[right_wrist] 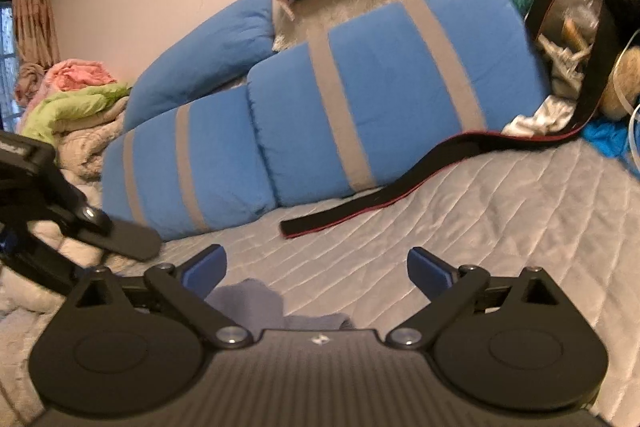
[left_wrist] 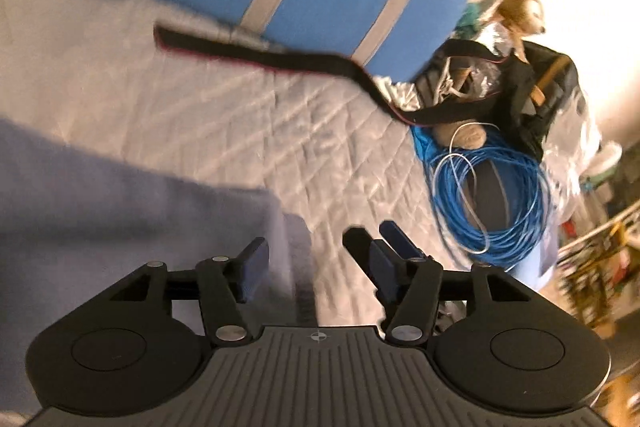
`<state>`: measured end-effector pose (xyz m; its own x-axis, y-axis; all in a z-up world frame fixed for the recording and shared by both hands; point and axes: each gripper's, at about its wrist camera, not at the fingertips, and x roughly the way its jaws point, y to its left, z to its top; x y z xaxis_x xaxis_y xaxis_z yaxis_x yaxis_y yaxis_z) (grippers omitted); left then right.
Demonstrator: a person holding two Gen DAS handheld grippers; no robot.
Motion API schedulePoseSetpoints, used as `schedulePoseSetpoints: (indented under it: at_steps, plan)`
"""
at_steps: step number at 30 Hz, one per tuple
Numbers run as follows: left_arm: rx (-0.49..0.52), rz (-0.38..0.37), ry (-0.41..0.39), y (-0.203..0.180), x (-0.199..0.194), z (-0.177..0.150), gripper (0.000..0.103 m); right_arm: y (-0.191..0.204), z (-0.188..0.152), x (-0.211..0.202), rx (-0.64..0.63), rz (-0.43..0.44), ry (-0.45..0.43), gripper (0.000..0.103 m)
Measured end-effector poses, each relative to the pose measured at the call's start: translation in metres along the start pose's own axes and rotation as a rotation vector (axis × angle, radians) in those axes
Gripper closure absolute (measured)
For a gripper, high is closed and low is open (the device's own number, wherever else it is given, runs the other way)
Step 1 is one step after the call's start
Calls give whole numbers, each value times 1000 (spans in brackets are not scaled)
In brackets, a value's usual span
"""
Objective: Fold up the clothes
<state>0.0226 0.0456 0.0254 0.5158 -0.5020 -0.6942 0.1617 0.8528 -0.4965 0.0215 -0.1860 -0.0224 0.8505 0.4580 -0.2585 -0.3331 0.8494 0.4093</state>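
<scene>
Lavender-grey cloth lying flat on a quilted bed, filling the lower left of the left wrist view, its right edge running up between the fingers there. Seen again in the right wrist view as a small bunched patch just ahead of the tool body.

Left gripper with fingers apart, nothing clamped; one blue pad over the cloth, the other over bare quilt. Whether the pad touches the fabric, impossible to tell. Right gripper with fingers spread wide, empty, hovering low above the cloth's near end.

Beyond, well apart from the cloth: a blue bolster with grey bands, a black strap with red edging, a coil of blue cable, a plush toy, a heap of green and pink bedding.

Handling, as a judgement: light, thin, limp, no stiffness of its own, likely to sag and drape from wherever pinched. Not fragile. Probably a little slippery against the smooth quilt, so prone to dragging rather than staying put. Best taken at a corner or along a hem, one pinch per gripper, well spread along the same edge, so the fold falls straight. A pinch mid-panel likely to bunch it and catch the quilt beneath.
</scene>
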Motion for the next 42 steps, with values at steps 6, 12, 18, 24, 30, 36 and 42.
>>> schedulePoseSetpoints:
  at_steps: [6, 12, 18, 24, 30, 36, 42]
  plan:
    - [138, 158, -153, 35, -33, -13, 48, 19, -9, 7, -92, 149, 101, 16]
    - [59, 204, -266, 98, -54, -24, 48, 32, -20, 23, -113, 193, 241, 26]
    - [60, 275, -254, 127, -65, -27, 48, 7, -25, 42, 108, 207, 429, 27]
    - [37, 286, -212, 131, -69, -29, 48, -3, -33, 37, 242, 253, 502, 27]
    - [-3, 249, -202, 135, -69, -28, 48, -4, -43, 29, 323, 267, 602, 40]
    - [-7, 244, -200, 134, -65, -29, 48, -3, -37, 30, 347, 208, 680, 92]
    - [-8, 237, -199, 134, -64, -29, 48, -6, -20, 20, 349, 199, 710, 93]
